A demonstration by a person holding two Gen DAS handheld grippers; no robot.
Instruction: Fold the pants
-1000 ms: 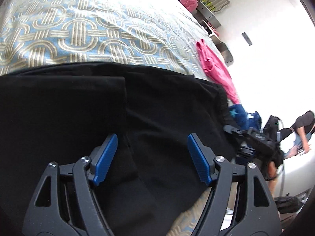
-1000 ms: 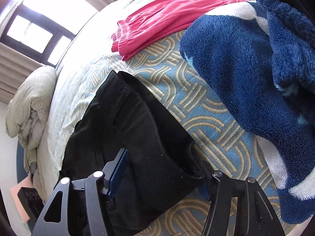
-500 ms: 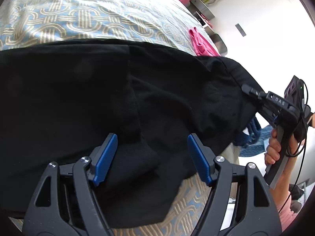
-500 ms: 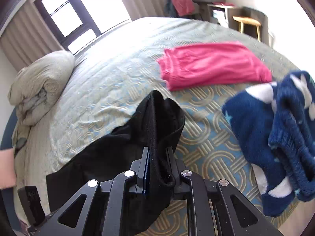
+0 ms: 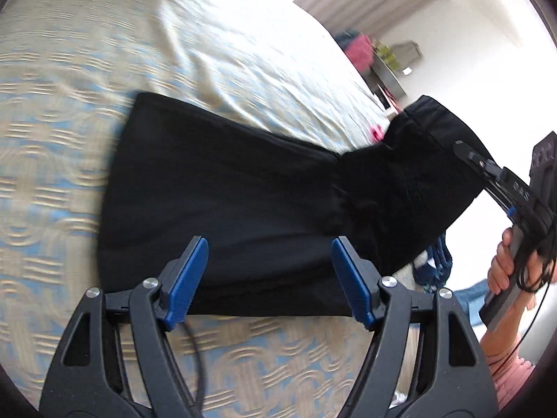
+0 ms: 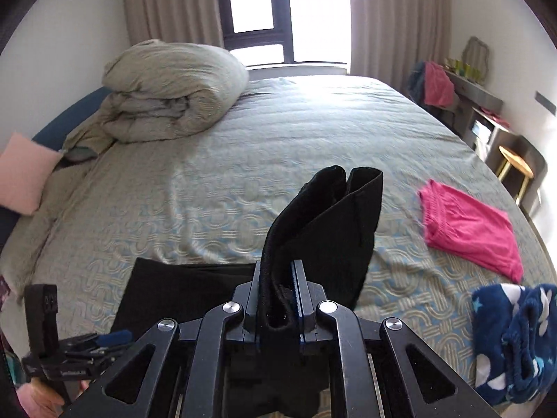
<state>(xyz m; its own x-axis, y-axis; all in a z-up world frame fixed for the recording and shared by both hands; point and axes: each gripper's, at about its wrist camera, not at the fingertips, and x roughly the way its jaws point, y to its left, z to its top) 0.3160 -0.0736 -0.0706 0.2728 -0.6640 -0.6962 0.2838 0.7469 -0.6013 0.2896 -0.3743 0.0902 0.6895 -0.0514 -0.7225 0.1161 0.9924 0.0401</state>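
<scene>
Black pants (image 5: 222, 202) lie across mid-frame on the patterned bed (image 5: 69, 69) in the left wrist view; left gripper (image 5: 268, 278) at the bottom, fingers apart, holding nothing. At right, their waist end hangs lifted.

Right wrist view: right gripper (image 6: 278, 296), bottom centre, closing, clamped on the pants' edge. Pink garment (image 6: 470, 230) at right.

Patterned bed (image 6: 278, 146) bearing black pants (image 5: 222, 209), pink garment (image 6: 470, 230) (folded), rolled duvet (image 6: 167, 90).
</scene>
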